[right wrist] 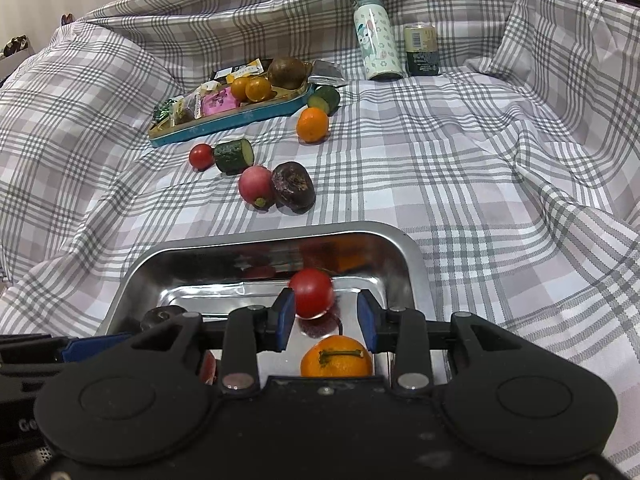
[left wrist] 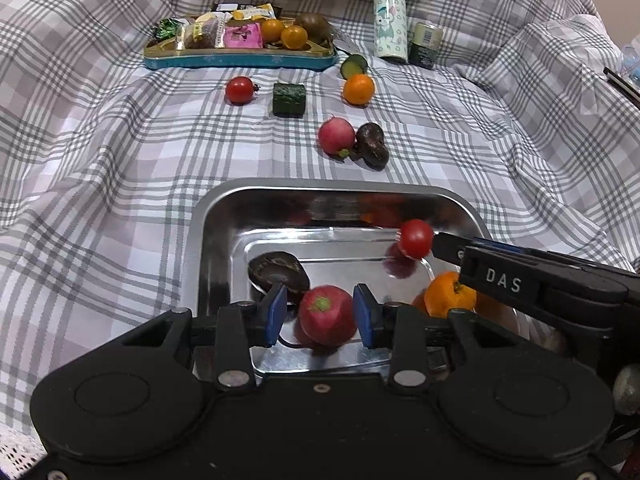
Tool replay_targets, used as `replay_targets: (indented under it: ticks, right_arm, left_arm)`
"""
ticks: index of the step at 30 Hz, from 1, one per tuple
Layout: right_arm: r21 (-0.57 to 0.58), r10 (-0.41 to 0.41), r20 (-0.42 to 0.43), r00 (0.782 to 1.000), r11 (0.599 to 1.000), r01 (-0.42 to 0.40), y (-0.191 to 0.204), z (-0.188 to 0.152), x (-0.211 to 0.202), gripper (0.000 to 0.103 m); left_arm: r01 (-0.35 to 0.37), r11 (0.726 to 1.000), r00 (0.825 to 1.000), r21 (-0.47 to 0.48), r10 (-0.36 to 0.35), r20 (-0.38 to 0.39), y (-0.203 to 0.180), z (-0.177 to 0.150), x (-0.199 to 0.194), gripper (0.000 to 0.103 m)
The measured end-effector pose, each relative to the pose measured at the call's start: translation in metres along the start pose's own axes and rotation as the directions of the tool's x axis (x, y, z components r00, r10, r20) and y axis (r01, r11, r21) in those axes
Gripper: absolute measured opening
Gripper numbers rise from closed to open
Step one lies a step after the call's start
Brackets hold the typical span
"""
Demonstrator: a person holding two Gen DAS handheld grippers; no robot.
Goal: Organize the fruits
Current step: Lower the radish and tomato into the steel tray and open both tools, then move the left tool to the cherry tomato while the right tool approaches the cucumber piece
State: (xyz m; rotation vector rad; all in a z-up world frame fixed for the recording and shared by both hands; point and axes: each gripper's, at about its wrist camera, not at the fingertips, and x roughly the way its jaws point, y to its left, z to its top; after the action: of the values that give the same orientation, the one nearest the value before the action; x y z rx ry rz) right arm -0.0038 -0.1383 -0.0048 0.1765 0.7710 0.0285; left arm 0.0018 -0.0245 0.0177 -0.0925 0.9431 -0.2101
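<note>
Left tool (left wrist: 320, 314) hangs over the steel tray (left wrist: 208, 216) at the near edge of the checked cloth (left wrist: 120, 140). Its blue pads stand slightly wider than the radish (left wrist: 328, 316) between them, with a gap on one side. Beside it, the right tool (right wrist: 326, 314) is parted too. A cherry tomato (right wrist: 312, 294) touches only one pad, clear of the other. A dark fruit (left wrist: 276, 270) and a tangerine (right wrist: 336, 358) also lie in the tray.

Mid-cloth, a second radish (left wrist: 336, 136) touches a dark brown fruit (left wrist: 372, 146). Further back lie a loose tomato (left wrist: 240, 90), a cucumber chunk (left wrist: 289, 99) and an orange (left wrist: 359, 89). Near the far edge stand a blue snack tray (left wrist: 240, 62), a bottle (left wrist: 391, 24) and a can (left wrist: 426, 44).
</note>
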Motion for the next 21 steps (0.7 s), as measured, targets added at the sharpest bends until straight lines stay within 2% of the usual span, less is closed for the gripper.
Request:
replay_targets:
  ticks: [9,21]
  right_arm:
    - [-0.019,-0.009,0.018,1.000,1.000,0.009,0.001,0.009,0.000,0.036]
    - [-0.079,0.002,0.090,0.996,0.997,0.006,0.004,0.048,0.007,0.036]
  left_arm:
    - [-0.053,0.998,0.997,0.020,0.052,0.052,0.011,0.019,-0.003,0.044]
    - [-0.154,0.985,0.976,0.084,0.138,0.168,0.023,0.063,0.006,0.044]
